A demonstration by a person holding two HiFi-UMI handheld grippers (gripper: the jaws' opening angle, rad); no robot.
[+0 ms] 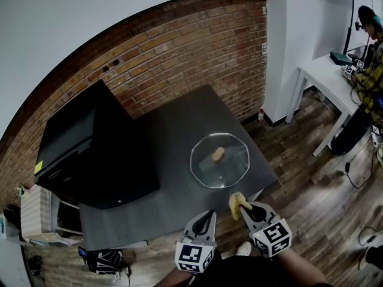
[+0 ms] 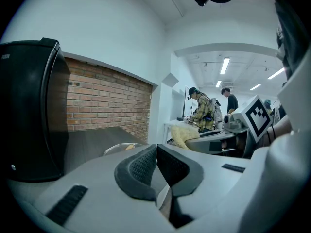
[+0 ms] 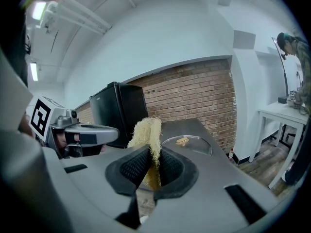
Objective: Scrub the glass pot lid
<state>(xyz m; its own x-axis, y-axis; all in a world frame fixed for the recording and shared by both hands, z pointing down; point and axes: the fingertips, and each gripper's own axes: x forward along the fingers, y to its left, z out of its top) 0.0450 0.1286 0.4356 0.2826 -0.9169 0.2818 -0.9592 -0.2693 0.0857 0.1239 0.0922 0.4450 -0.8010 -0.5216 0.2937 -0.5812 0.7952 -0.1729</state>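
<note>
The glass pot lid [image 1: 219, 160] lies flat on the dark grey table [image 1: 161, 130], with a tan cork-like knob [image 1: 218, 153] at its middle. It also shows as the lid [image 2: 122, 148] and the lid [image 3: 187, 144] in the gripper views. My right gripper [image 1: 241, 205] hangs just off the table's near edge, shut on a yellowish loofah scrubber [image 3: 148, 137] that sticks up between its jaws; the scrubber [image 1: 235, 204] points toward the lid. My left gripper [image 1: 206, 218] is beside it to the left, shut and holding nothing, jaws touching.
A black mini fridge [image 1: 90, 145] takes up the table's left part against the brick wall [image 1: 179, 46]. A white desk [image 1: 326, 79] with a person [image 1: 368, 58] at it stands at the right. Wooden floor [image 1: 311, 202] surrounds the table.
</note>
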